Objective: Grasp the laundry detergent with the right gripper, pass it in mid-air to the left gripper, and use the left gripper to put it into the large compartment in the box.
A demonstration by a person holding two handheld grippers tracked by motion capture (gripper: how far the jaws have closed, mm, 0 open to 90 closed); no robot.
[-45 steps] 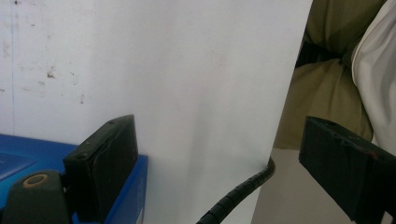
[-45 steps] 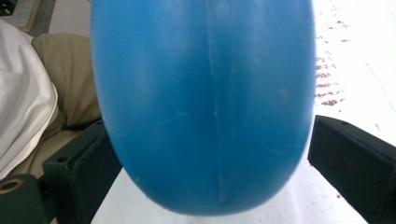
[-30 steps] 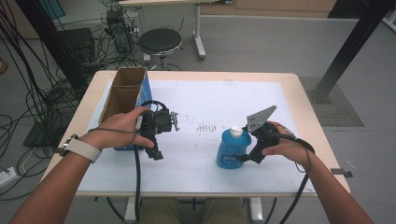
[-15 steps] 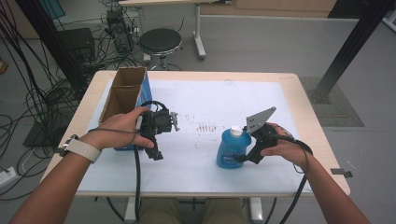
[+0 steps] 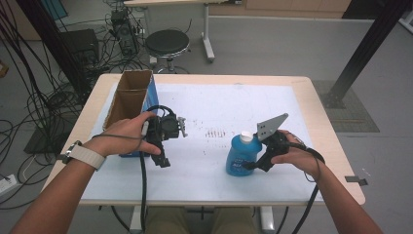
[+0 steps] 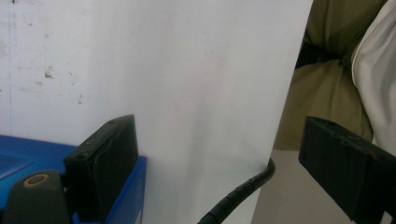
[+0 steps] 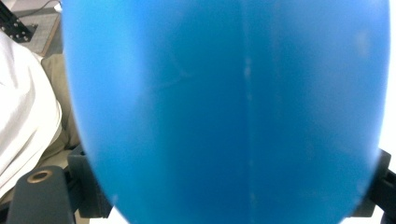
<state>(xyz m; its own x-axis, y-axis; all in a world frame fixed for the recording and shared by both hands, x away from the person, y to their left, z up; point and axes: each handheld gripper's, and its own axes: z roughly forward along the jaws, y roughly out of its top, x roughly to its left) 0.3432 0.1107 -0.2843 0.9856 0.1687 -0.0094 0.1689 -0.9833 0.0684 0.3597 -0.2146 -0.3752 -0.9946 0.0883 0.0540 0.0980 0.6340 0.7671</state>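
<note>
A blue bottle (image 5: 238, 157) with a white cap stands upright on the white table mat (image 5: 219, 105), right of centre. My right gripper (image 5: 251, 165) is at the bottle's lower body, and its jaws have just been closing with the bottle between them. In the right gripper view the blue bottle (image 7: 224, 112) spans the whole gap and both jaws lie against its sides. My left gripper (image 5: 161, 158) hovers beside a blue box (image 5: 146, 95) with an open cardboard top. In the left gripper view the left gripper (image 6: 224, 172) stands open and empty, one jaw next to the blue box (image 6: 28, 158).
The table's near edge (image 6: 287, 93) runs close to the left gripper, with the person's lap beyond it. Black cables trail from both grippers over the front edge. A stool (image 5: 167, 43) and tangled cables stand on the floor behind the table.
Both hands stay where they were. The right gripper's jaws have drawn in slightly around the bottle.
</note>
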